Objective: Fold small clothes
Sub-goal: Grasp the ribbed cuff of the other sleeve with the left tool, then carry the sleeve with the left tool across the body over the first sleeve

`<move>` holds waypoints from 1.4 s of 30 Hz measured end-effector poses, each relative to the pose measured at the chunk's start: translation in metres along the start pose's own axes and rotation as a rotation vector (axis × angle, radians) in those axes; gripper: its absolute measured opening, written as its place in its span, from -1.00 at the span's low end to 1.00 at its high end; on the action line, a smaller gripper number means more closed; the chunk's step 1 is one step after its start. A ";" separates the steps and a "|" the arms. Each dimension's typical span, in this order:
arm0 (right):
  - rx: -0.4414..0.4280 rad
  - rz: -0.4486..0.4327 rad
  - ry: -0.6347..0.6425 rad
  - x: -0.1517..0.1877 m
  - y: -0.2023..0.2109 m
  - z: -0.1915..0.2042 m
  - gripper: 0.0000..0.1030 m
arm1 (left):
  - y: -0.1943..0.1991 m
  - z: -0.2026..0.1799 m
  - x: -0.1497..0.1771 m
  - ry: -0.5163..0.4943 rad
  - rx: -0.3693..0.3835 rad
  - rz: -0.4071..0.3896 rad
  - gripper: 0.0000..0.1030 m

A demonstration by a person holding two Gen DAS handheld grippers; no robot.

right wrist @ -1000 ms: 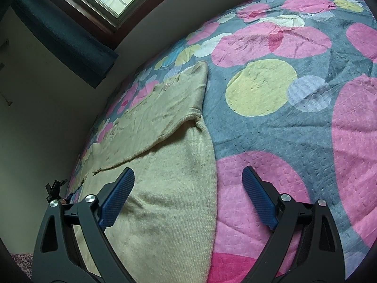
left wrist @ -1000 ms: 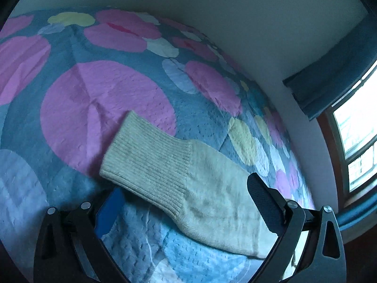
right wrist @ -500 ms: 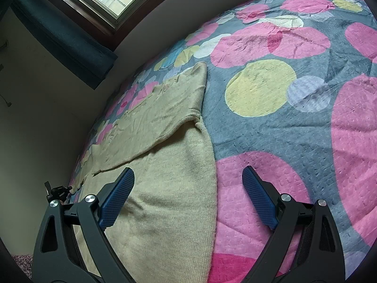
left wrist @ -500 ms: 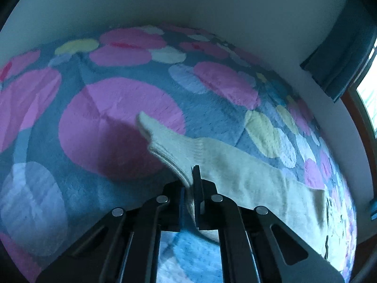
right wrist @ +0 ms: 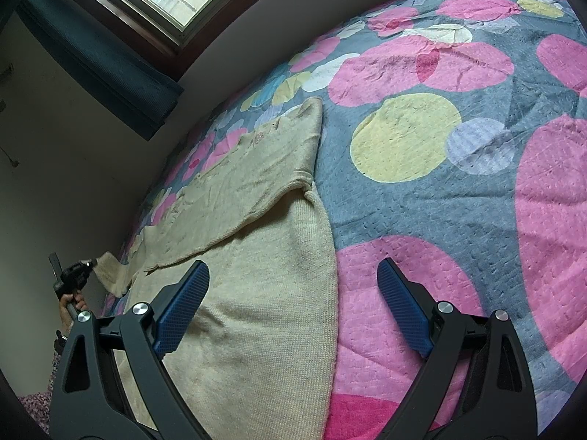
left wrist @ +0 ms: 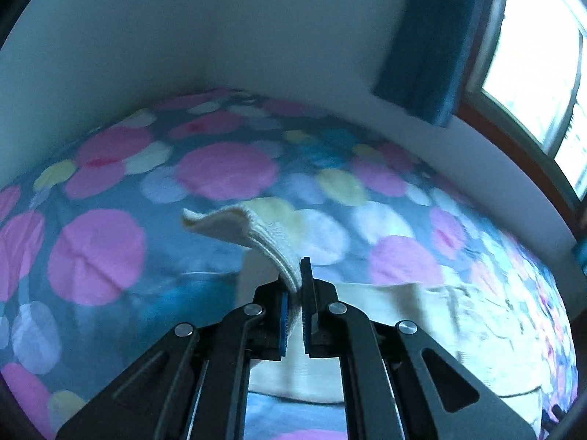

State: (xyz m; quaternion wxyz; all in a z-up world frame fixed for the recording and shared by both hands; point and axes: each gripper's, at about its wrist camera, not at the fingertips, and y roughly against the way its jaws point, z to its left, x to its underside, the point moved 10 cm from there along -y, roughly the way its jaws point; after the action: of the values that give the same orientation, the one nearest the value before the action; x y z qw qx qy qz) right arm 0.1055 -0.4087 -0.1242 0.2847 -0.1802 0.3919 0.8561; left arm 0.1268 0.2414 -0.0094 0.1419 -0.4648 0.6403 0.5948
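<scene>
- On the left wrist view, the left gripper [left wrist: 295,286] has its two fingers clamped together on the ribbed cuff of a cream knit sweater [left wrist: 385,304], at the end of one sleeve [left wrist: 256,227].
- That sleeve is lifted clear of the spotted bedspread [left wrist: 95,253]; its free end juts out ahead of the fingers and its length runs back under the gripper to the garment's body, which lies at the lower right.
- This view is blurred, so finer detail of the cloth is hard to tell. A pale wall, a blue curtain [left wrist: 422,47] and a bright window sit beyond the bed.
- On the right wrist view, the right gripper [right wrist: 290,293] has its blue-padded fingers wide apart and holds nothing; it hovers over the sweater's near right edge.
- The sweater [right wrist: 256,256] lies spread on the bedspread [right wrist: 458,220], with a long crease crossing it near the middle.
- At far left, the left gripper [right wrist: 86,266] shows small, held by a hand [right wrist: 69,306], with the cream sleeve [right wrist: 110,273] rising to it.
- Judged from this, the fold is at an early stage: one sleeve is picked up but not yet laid across the body, and the remaining folds appear still to be done.
</scene>
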 end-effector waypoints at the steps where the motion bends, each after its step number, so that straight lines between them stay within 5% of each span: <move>1: 0.000 0.000 0.000 0.000 0.000 0.000 0.80 | 0.001 -0.015 0.000 -0.017 0.016 -0.004 -0.89; 17: -0.011 -0.006 -0.005 -0.003 0.001 0.002 0.80 | 0.004 -0.242 0.052 -0.350 0.210 0.020 -0.89; 32: -0.024 -0.012 -0.009 -0.004 0.001 0.004 0.80 | 0.005 -0.374 0.132 -0.530 0.325 0.071 -0.89; 42: -0.031 -0.017 -0.014 -0.003 0.002 0.005 0.80 | 0.000 -0.424 0.184 -0.598 0.365 0.124 -0.89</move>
State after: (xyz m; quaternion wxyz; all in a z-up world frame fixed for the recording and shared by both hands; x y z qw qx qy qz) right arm 0.1063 -0.4071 -0.1177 0.2917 -0.1819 0.3751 0.8609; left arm 0.1877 -0.2162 -0.0375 0.3675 -0.1970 0.6933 0.5877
